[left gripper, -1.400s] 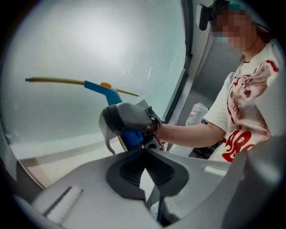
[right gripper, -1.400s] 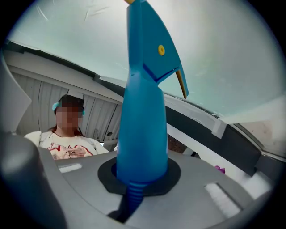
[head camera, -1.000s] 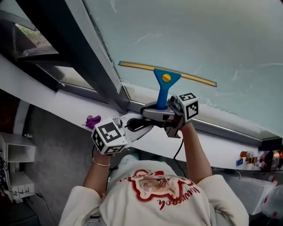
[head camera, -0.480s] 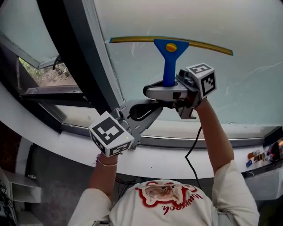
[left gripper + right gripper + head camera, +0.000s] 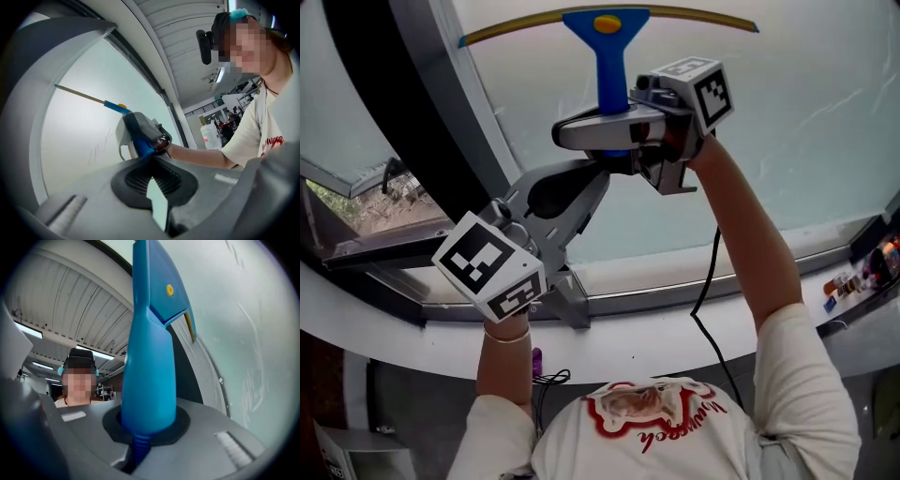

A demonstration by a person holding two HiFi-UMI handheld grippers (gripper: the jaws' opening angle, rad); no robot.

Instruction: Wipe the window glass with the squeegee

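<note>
High on the window glass (image 5: 797, 131), the squeegee (image 5: 609, 56) stood handle-down, with its yellow-edged blade lying level across the pane. Right gripper (image 5: 614, 131): jaws clamped on the blue handle. Left gripper (image 5: 598, 173): jaws pressed together with nothing between them, tips just below the handle's end, near the dark window frame (image 5: 412, 112).

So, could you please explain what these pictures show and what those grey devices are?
A person holds a two-jaw gripper in each hand. One picture comes from a camera on the person's head; the two round ones from cameras riding on each gripper. The right gripper is clamped on the blue handle of a squeegee, whose blade lies high on the window glass. The left gripper has its jaws together by the handle's end; whether it pinches it is unclear.
</note>
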